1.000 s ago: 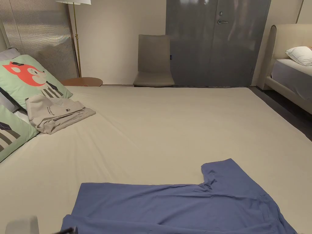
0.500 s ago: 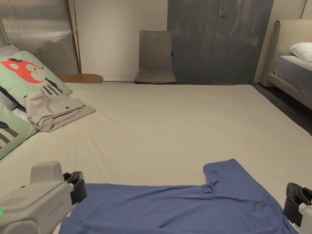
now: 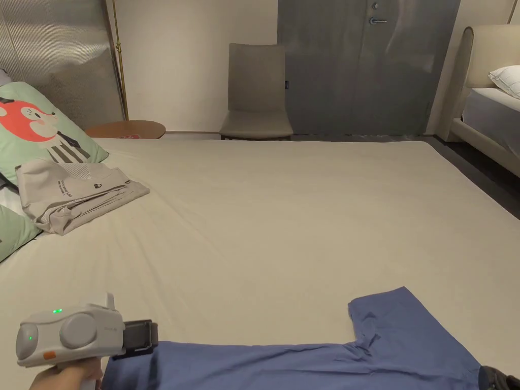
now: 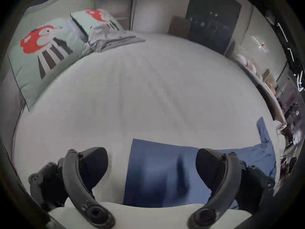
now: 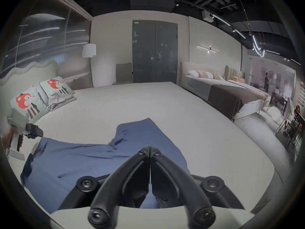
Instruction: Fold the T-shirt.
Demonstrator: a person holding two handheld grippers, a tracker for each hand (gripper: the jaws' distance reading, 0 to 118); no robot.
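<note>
A blue T-shirt (image 3: 315,363) lies spread flat on the near edge of the bed, one sleeve (image 3: 401,325) pointing away from me. My left gripper (image 3: 139,336) is held by a hand at the shirt's left edge. In the left gripper view its jaws stand wide open (image 4: 150,152) above the shirt's straight hem corner (image 4: 148,179). In the right gripper view my right gripper (image 5: 149,148) hovers over the shirt (image 5: 82,160) near the sleeve, jaws pressed together with no cloth seen between them. Its dark tip peeks in at the head view's bottom right (image 3: 500,380).
The beige bed sheet (image 3: 304,218) stretches far ahead. A folded beige garment (image 3: 76,195) rests at the left against fox-print pillows (image 3: 35,127). Beyond the bed stand a chair (image 3: 256,96), a round side table (image 3: 126,129) and another bed (image 3: 492,111).
The left gripper has come into the head view and now sits turned sideways at the shirt's left edge. The right gripper sits lower in the corner. The head camera has shifted.
</note>
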